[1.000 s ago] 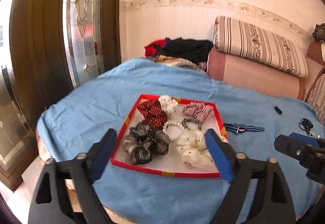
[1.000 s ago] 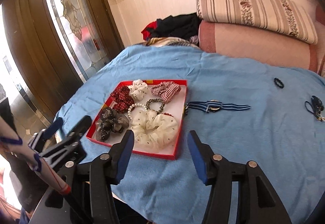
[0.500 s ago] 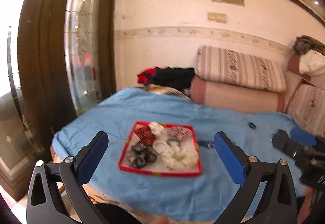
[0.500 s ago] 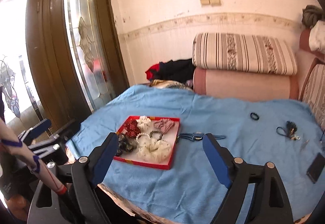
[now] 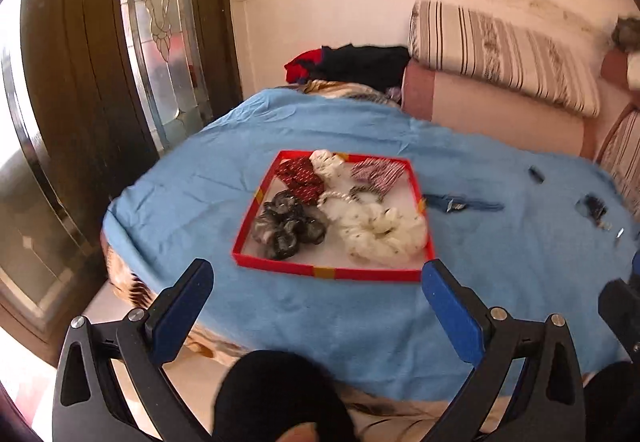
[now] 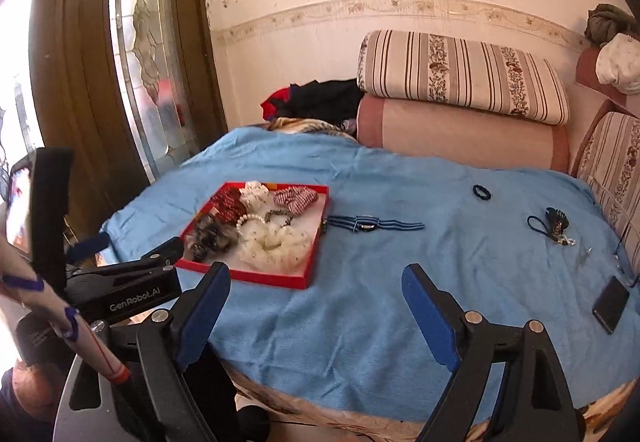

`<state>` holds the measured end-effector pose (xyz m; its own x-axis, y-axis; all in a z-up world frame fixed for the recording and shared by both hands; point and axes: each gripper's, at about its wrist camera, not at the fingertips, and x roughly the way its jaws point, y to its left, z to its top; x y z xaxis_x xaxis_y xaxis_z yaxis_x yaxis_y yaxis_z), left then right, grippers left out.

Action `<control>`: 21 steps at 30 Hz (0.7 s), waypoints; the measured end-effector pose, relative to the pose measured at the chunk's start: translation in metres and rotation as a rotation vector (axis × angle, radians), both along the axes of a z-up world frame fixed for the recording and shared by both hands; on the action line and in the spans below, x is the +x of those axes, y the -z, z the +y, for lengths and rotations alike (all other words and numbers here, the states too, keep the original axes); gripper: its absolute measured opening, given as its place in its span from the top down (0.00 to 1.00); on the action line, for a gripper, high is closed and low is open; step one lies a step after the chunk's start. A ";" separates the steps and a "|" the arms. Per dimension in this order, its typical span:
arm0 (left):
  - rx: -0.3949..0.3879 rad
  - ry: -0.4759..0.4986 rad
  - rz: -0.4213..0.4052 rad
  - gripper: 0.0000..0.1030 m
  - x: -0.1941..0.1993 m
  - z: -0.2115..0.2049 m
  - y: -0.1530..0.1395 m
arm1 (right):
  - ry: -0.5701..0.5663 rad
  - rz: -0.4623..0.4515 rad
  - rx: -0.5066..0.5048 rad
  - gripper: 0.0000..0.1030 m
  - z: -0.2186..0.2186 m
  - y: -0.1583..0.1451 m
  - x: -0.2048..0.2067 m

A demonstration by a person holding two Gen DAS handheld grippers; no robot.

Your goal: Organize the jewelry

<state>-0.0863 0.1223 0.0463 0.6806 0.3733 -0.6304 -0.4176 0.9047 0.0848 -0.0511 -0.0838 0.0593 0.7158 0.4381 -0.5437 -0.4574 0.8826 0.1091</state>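
Observation:
A red tray (image 5: 320, 273) (image 6: 280, 279) lies on the blue-covered table and holds several scrunchies, a pearl bracelet (image 6: 249, 218) and a beaded bracelet (image 6: 278, 212). A blue striped watch (image 6: 366, 224) (image 5: 456, 203) lies just right of the tray. A dark hair tie (image 6: 481, 191) and a black keychain (image 6: 554, 224) lie farther right. My left gripper (image 5: 316, 296) is open and empty, in front of the tray's near edge. My right gripper (image 6: 316, 302) is open and empty, above the table's front part. The left gripper also shows in the right wrist view (image 6: 132, 262).
A black phone (image 6: 610, 304) lies near the table's right edge. A striped cushion (image 6: 460, 75) and a sofa stand behind the table. A pile of dark clothes (image 6: 320, 99) lies at the back. A wooden door with glass (image 6: 120, 61) is at the left.
Both grippers pulled back and up from the tray, then came somewhat closer again. Both stay open and empty. Nothing on the table has moved.

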 end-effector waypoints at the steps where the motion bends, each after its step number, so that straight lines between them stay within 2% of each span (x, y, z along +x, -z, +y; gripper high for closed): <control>1: 0.021 -0.002 0.008 0.00 0.003 0.000 0.002 | -0.003 0.008 -0.005 0.12 0.003 0.003 0.005; 3: 0.041 0.011 0.015 0.00 0.010 0.001 0.008 | -0.010 0.027 -0.018 0.12 0.009 0.010 0.013; 6: 0.011 0.035 0.030 0.00 0.021 0.007 0.018 | -0.011 0.038 -0.045 0.12 0.015 0.018 0.021; 12: -0.037 0.020 0.060 0.00 0.043 0.018 0.041 | 0.001 0.063 -0.090 0.12 0.022 0.034 0.038; 21: -0.044 0.029 0.091 0.00 0.059 0.024 0.063 | 0.001 0.113 -0.133 0.12 0.033 0.055 0.057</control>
<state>-0.0268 0.1459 -0.0166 0.6298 0.3247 -0.7057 -0.3836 0.9200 0.0810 0.0062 -0.0510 0.0047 0.6473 0.3561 -0.6739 -0.4481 0.8930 0.0415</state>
